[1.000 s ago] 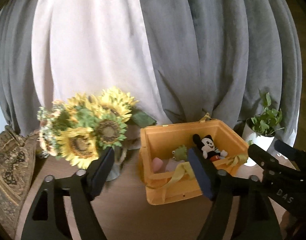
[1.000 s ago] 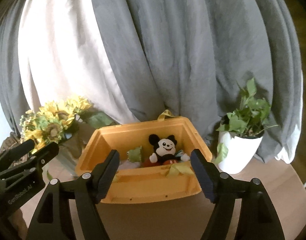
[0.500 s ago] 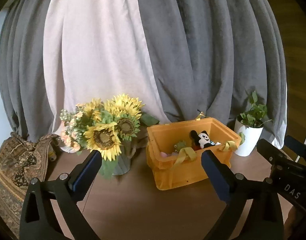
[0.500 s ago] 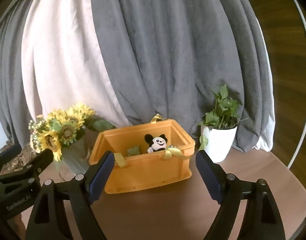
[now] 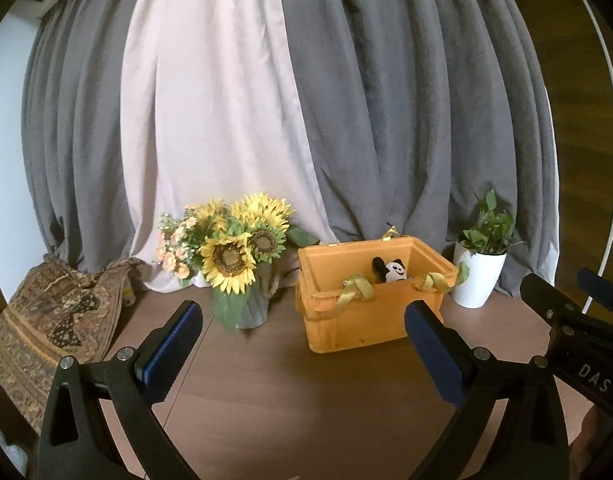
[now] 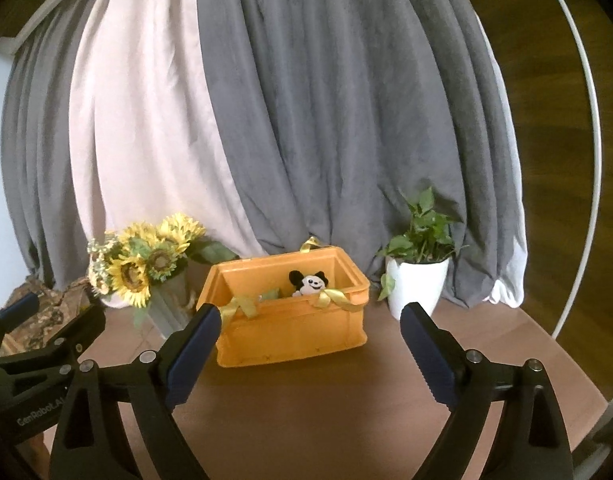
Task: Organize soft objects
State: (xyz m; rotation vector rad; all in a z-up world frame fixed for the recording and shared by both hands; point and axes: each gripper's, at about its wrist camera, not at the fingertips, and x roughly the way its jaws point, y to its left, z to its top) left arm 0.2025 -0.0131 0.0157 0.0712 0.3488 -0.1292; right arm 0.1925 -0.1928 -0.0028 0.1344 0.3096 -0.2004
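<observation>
Left gripper (image 5: 302, 330): level-ish, tipped slightly down over the bench (image 5: 306, 400); jaws wide, nothing between them.
Right gripper (image 6: 306, 336): same pose beside it; jaws just been opening, wide and empty.
Orange crate (image 6: 290, 332): on the bench beyond both grippers, long axis running left-right, between sunflowers (image 5: 230, 256) and potted plant (image 6: 418, 276).
Plush mouse (image 6: 308, 282): upright inside the crate, face toward the cameras.
Yellow ribbon (image 6: 334, 298): draped over the near rim.

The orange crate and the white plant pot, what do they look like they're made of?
The orange crate looks like moulded matte plastic: rigid straight walls and a thick rim. The white plant pot is smooth and faintly glossy, likely glazed ceramic, possibly plastic; the pictures leave that open.
</observation>
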